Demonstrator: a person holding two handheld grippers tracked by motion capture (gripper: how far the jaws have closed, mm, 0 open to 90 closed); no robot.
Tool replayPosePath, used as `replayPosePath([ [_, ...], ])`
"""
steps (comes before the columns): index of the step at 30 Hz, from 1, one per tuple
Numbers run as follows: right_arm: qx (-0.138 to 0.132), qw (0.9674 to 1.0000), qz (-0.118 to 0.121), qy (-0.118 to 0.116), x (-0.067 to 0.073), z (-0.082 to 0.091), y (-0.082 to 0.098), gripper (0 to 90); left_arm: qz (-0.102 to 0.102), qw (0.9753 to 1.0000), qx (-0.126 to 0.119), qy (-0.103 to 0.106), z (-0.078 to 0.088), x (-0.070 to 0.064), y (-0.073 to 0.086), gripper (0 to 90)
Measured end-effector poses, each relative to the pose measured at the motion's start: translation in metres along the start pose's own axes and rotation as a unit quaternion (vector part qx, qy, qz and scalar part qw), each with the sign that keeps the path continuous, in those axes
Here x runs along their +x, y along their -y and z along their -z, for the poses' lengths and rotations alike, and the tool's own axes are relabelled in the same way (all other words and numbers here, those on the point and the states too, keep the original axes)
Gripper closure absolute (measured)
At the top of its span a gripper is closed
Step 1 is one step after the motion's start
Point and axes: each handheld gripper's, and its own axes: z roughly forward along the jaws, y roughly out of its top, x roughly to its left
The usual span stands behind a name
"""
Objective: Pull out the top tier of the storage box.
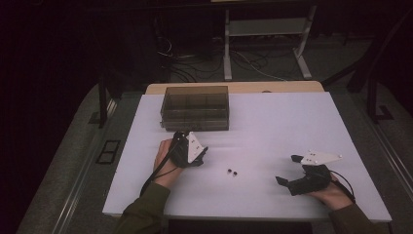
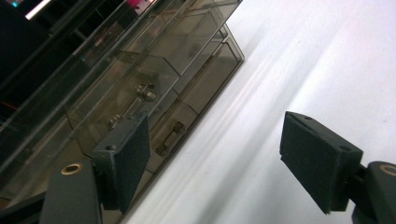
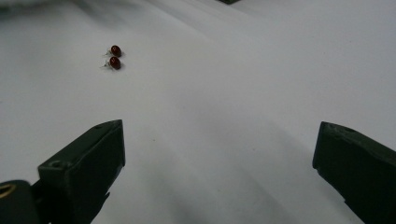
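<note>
A smoky see-through drawer box (image 1: 195, 107) stands at the back left of the white table (image 1: 272, 122). In the left gripper view the box (image 2: 140, 84) shows small metal pull knobs on its drawer fronts. My left gripper (image 1: 191, 146) sits just in front of it, tilted, jaws open with nothing between them (image 2: 215, 158). Two small dark red beads (image 1: 232, 172) lie side by side near the table's middle front. My right gripper (image 1: 287, 169) rests at the front right, open and pointing left toward the beads (image 3: 114, 57), well short of them, its jaws wide apart (image 3: 219, 163).
A wooden strip (image 1: 234, 87) runs along the table's far edge. Behind it, white stand legs (image 1: 265, 44) and loose cables (image 1: 195, 63) lie on the dark floor. Bare white surface stretches between the two grippers and to the right of the box.
</note>
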Motion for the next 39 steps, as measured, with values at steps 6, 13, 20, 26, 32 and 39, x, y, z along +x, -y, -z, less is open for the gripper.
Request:
replayPosePath([
  [6, 0.000, 1.0000, 0.000, 0.000, 0.000, 0.000, 0.000, 1.9, 0.033, 0.9993, 0.000, 0.018, -0.001, 0.004, 0.002, 22.5],
  [13, 0.000, 1.0000, 0.000, 0.001, 0.000, 0.000, 0.000, 1.9, 0.061, 0.9975, 0.001, 0.034, -0.001, 0.009, 0.003, 21.2],
  [20, 0.000, 1.0000, 0.000, 0.000, 0.000, 0.000, 0.000, 1.9, 0.087, 0.9951, 0.001, 0.048, -0.001, 0.012, 0.005, 20.3],
  [26, 0.001, 1.0000, 0.000, 0.000, 0.000, 0.000, 0.000, 1.9, 0.116, 0.9908, 0.003, 0.069, -0.002, 0.017, 0.006, 19.1],
  [32, 0.000, 1.0000, 0.000, 0.001, 0.001, 0.000, 0.000, 1.9, 0.146, 0.9854, 0.005, 0.087, -0.003, 0.021, 0.008, 16.8],
  [39, 0.000, 1.0000, 0.001, 0.001, 0.001, 0.000, 0.000, 1.9, 0.201, 0.9735, -0.006, 0.109, -0.005, 0.025, 0.010, 16.5],
])
